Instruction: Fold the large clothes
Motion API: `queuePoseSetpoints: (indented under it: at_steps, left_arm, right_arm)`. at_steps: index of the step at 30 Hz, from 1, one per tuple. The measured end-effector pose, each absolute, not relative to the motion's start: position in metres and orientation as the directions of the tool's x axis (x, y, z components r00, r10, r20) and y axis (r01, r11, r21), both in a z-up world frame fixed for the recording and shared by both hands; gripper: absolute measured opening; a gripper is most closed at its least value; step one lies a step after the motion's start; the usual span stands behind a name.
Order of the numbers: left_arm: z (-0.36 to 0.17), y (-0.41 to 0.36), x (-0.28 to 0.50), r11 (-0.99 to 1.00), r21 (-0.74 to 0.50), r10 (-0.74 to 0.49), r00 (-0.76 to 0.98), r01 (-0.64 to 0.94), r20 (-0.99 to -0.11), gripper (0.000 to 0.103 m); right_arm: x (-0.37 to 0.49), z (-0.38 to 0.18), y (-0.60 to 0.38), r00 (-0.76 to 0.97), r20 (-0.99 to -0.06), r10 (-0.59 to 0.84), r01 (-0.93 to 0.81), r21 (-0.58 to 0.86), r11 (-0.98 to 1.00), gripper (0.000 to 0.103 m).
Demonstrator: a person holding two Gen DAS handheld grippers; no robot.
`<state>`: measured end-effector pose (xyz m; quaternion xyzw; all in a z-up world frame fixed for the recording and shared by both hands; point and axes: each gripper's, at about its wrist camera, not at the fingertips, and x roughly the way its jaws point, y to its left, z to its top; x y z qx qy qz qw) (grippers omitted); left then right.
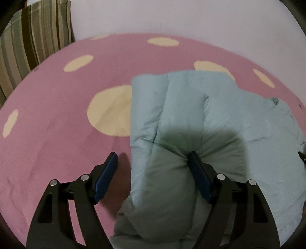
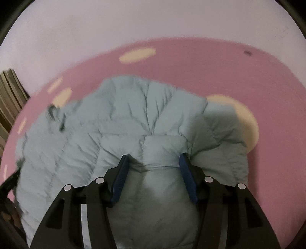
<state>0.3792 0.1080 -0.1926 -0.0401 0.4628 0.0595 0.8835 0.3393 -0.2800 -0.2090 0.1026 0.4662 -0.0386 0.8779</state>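
A puffy light-blue quilted jacket [image 1: 181, 105] lies spread on a pink bed sheet with cream spots [image 1: 57, 115]. My left gripper [image 1: 153, 153] stands wide open over the jacket's left edge. Its right finger [image 1: 197, 164] digs into the fabric, while its left finger [image 1: 109, 166] hangs over the bare sheet. In the right wrist view the jacket [image 2: 124, 115] fills the middle. My right gripper [image 2: 154, 155] is open, its fingers either side of a thick padded fold that bulges between them. A dark loop [image 2: 51, 111] shows on the jacket's far left.
A striped pillow [image 1: 28, 38] sits at the bed's far left corner, also seen as a striped pillow edge [image 2: 9, 92]. A pale wall [image 1: 172, 17] runs behind the bed. The pink sheet [image 2: 210, 67] extends beyond and right of the jacket.
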Motion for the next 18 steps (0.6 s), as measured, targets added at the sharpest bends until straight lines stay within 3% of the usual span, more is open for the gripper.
queuePoseSetpoints:
  at_steps: [7, 12, 18]
  left_arm:
    - [-0.185, 0.108, 0.373, 0.988, 0.001, 0.090, 0.566, -0.155, -0.819, 0.079]
    - [-0.158, 0.103, 0.337, 0.989, -0.038, 0.064, 0.640, -0.145, -0.766, 0.079]
    - [-0.182, 0.092, 0.334, 0.993, -0.026, 0.046, 0.578, -0.115, -0.815, 0.079]
  right_arm:
    - [0.330, -0.195, -0.279, 0.579, -0.816, 0.008, 0.161, 0.124, 0.979, 0.055]
    - [0.288, -0.163, -0.267, 0.647, -0.763, 0.002, 0.138, 0.119, 0.983, 0.055]
    - [0.273, -0.193, -0.252, 0.590, -0.807, -0.005, 0.110, 0.075, 0.991, 0.055]
